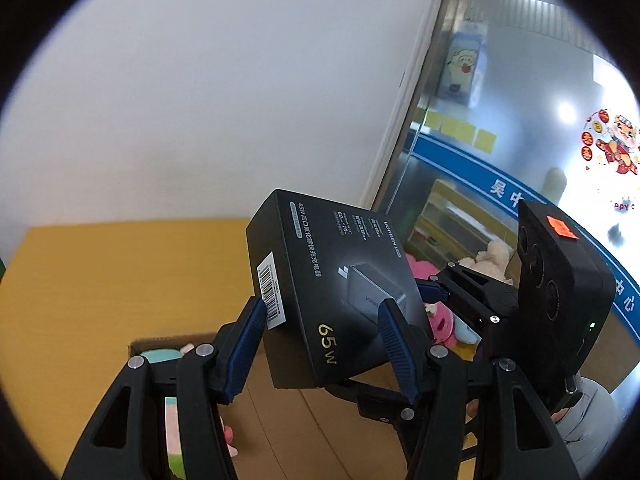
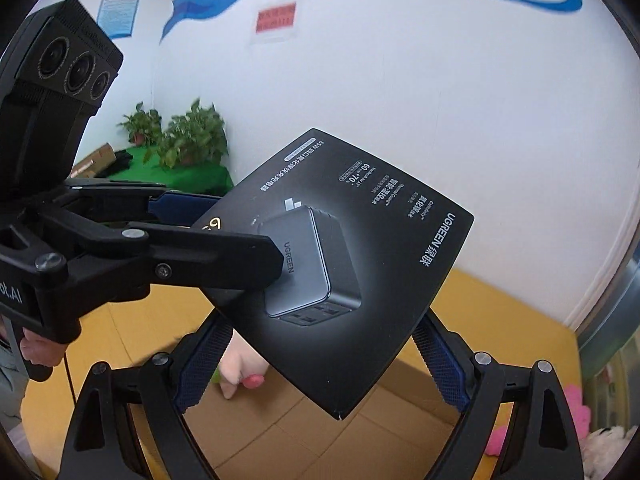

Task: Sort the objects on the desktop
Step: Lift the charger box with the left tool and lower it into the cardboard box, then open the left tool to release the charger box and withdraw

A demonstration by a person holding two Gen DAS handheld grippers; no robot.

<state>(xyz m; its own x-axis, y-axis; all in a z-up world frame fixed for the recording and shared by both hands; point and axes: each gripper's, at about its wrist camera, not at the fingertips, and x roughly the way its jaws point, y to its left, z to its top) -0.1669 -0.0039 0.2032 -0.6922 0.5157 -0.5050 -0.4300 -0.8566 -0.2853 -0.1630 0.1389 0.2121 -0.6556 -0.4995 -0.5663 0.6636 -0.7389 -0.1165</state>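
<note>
Yellow worktop (image 1: pixel 100 280) below, white wall behind; left gripper (image 1: pixel 324 344) clamps black charger box (image 1: pixel 332 280) midair, right gripper (image 2: pixel 320 364) spread around it, contact unclear.

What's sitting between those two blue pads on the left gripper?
A black charger box, clamped at its lower end between the left gripper pads; the left wrist view shows it, held above an open cardboard box.

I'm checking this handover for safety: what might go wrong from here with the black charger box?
1. The left gripper pinches the black cardboard charger box near one end only, tilted in mid-air; it may pivot or slip.
2. The right gripper straddles the same box; whether it grips is unclear, so releasing early risks a drop.
</note>
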